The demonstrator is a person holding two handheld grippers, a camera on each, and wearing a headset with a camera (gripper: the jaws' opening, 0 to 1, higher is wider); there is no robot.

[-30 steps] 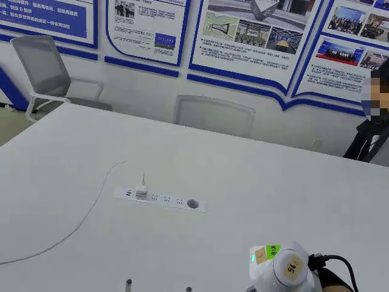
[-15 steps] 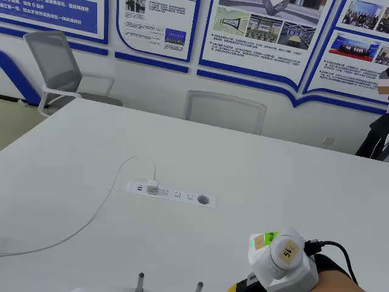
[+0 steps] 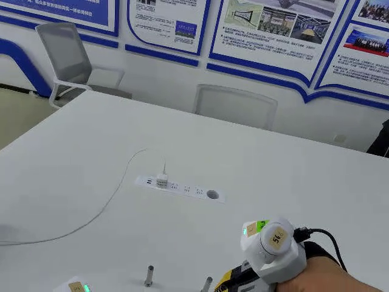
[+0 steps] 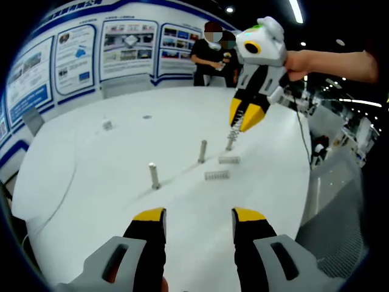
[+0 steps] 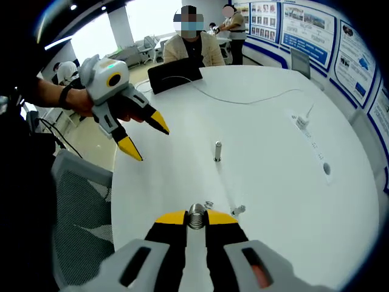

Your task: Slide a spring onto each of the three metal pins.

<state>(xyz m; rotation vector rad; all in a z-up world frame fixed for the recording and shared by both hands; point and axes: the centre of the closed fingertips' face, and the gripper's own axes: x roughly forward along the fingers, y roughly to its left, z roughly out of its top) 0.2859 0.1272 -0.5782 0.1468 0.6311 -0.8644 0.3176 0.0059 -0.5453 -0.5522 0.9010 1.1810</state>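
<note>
Spring (image 5: pixel 195 216) clamped in right gripper (image 5: pixel 195 220), close to end pin (image 4: pixel 230 145); two loose springs (image 4: pixel 217 175) on bench (image 4: pixel 109 182) beside it; left gripper (image 4: pixel 199 218) released, well back from it.

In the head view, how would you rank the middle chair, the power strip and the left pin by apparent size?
1. Middle chair, though farthest.
2. Power strip.
3. Left pin, though nearest.

On wide white tabletop (image 3: pixel 273 176) are laid: white power strip (image 3: pixel 182 189) w/ thin white cable (image 3: pixel 103 210), upright grey metal pins (image 4: pixel 154 175), 2 loose steel coil springs (image 4: pixel 217 175).
</note>
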